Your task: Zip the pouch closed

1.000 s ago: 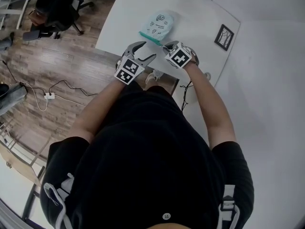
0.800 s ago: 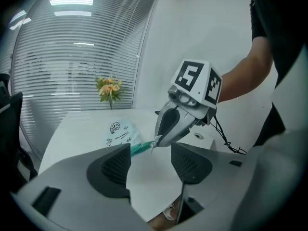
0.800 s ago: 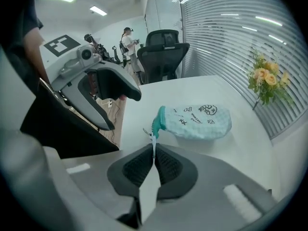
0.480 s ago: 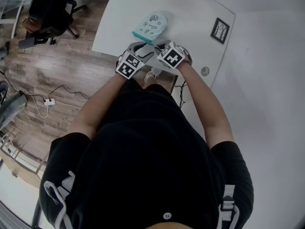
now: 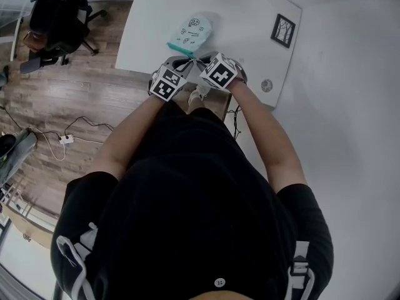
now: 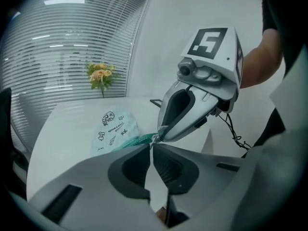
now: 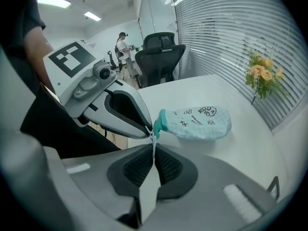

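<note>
Jaws of my left claw (image 6: 153,147) have just closed on the teal end of the pouch (image 6: 113,129), beside my right claw (image 7: 154,150) pinching the zipper pull (image 7: 153,139); zipping can start, I think.

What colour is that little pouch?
The pouch is pale mint with small black doodles and a teal zipper edge; clearest in the right gripper view.

The left gripper (image 5: 185,61) and the right gripper (image 5: 203,59) meet tip to tip over the near edge of the white table (image 5: 244,17). The left one's jaws have just been closing, and whatever is between them is too small to make out. The pale teal pouch (image 5: 191,31) lies just beyond the tips, a black picture frame (image 5: 283,30) lies well off past the right gripper, and an office chair (image 5: 56,11) stands far out past the left.
</note>
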A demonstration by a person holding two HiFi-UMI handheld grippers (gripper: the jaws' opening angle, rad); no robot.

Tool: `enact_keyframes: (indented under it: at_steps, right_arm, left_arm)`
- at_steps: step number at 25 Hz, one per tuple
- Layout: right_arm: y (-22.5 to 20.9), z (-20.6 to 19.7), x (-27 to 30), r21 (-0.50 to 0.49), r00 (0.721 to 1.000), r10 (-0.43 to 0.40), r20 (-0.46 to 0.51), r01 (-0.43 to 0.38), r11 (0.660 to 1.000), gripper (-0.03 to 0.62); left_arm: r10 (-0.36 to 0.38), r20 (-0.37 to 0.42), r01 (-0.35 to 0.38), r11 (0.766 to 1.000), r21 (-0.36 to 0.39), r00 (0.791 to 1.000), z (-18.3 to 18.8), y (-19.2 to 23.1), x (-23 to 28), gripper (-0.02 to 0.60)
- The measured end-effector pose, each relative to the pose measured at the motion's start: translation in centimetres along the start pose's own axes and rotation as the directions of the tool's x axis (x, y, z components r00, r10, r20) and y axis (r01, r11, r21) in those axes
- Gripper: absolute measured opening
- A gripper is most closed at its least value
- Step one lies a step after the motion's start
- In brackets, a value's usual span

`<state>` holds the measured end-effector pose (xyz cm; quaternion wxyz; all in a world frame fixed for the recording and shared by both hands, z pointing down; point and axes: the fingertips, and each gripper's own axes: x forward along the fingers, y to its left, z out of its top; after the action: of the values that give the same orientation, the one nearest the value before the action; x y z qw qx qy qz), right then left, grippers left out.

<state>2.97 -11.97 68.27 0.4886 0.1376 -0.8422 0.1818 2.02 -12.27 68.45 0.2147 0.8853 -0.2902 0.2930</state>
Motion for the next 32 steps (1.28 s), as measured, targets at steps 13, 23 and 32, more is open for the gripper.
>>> enact_keyframes:
  at_steps: [13, 23, 32]
  right_arm:
    - [-0.3, -1.7, 0.1, -0.052, 0.994, -0.066, -0.087, 0.062, 0.997, 0.017]
    - [0.2, -2.3, 0.0, -0.066, 0.988, -0.09, -0.126, 0.083, 0.994, 0.015]
    - [-0.9, -4.2, -0.8, -0.035, 0.983, -0.112, -0.149, 0.107, 0.994, 0.015]
  left_arm:
    - [-0.011, -0.043, 0.009, 0.999, -0.04, 0.999, -0.6, -1.2, 0.2, 0.007]
    - [-0.013, -0.05, 0.008, 0.995, -0.095, 0.999, -1.1, -1.8, 0.4, 0.006]
    - [0.027, -0.056, -0.036, 0.987, -0.158, 0.998, -2.3, 0.0, -0.3, 0.006]
